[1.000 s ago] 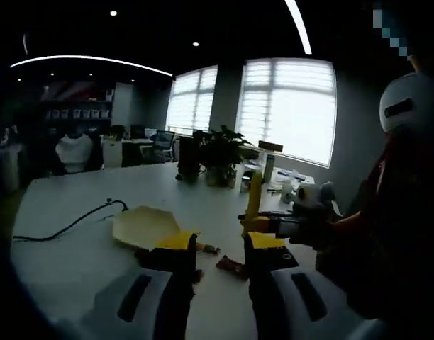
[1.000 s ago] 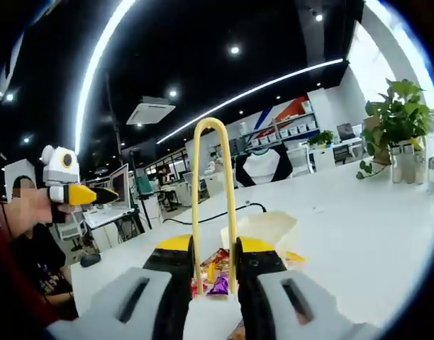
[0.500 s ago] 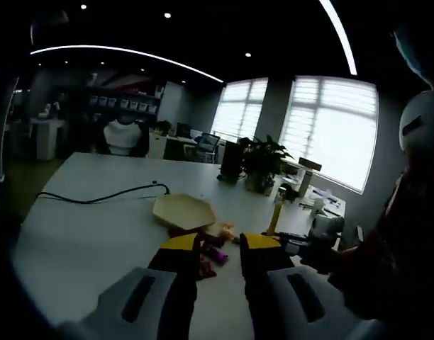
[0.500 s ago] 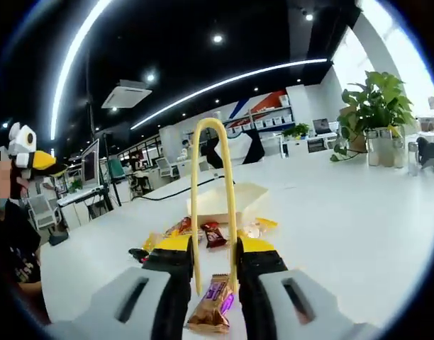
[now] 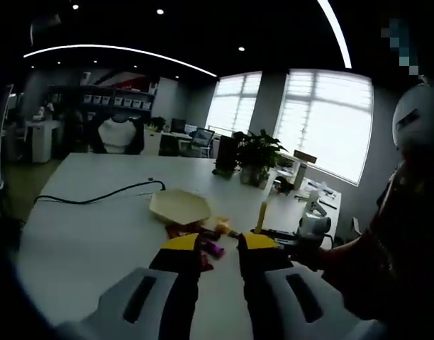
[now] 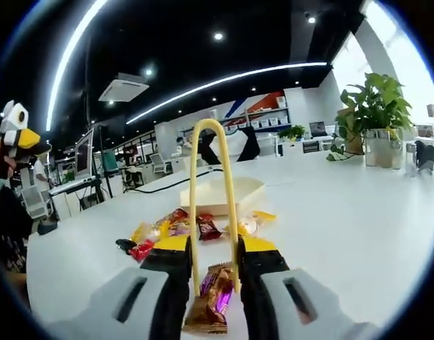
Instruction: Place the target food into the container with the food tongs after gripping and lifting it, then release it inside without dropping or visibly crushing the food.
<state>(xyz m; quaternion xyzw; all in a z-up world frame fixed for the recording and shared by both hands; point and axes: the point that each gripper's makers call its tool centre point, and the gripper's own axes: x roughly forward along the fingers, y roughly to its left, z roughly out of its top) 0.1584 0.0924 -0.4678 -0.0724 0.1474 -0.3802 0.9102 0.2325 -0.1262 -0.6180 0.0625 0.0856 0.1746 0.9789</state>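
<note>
Since half a second ago my right camera has dropped a little nearer the desk, so the wrapped candy bar between its jaws looks larger; the left view has barely shifted.

In the right gripper view, my right hand-held gripper is closed narrow on one pair of yellow food tongs, whose looped end stands up out of the jaws. One brown-and-purple wrapped candy bar lies on the desk right at the jaws, between the tong arms; I cannot tell whether the tongs pinch it. Beyond it I count one loose pile of wrapped snacks, with red, yellow and orange wrappers touching or overlapping; the exact number of pieces I cannot tell. Just behind the pile sits one pale, shallow container, open-topped. One potted plant stands far off on the right.

In the left gripper view, my left hand-held gripper holds nothing, its jaws a modest gap apart. Ahead lie the same container and snacks; one black cable trails across the desk to the left. The right hand-held gripper comes in from the right, with the tongs upright beside it.
</note>
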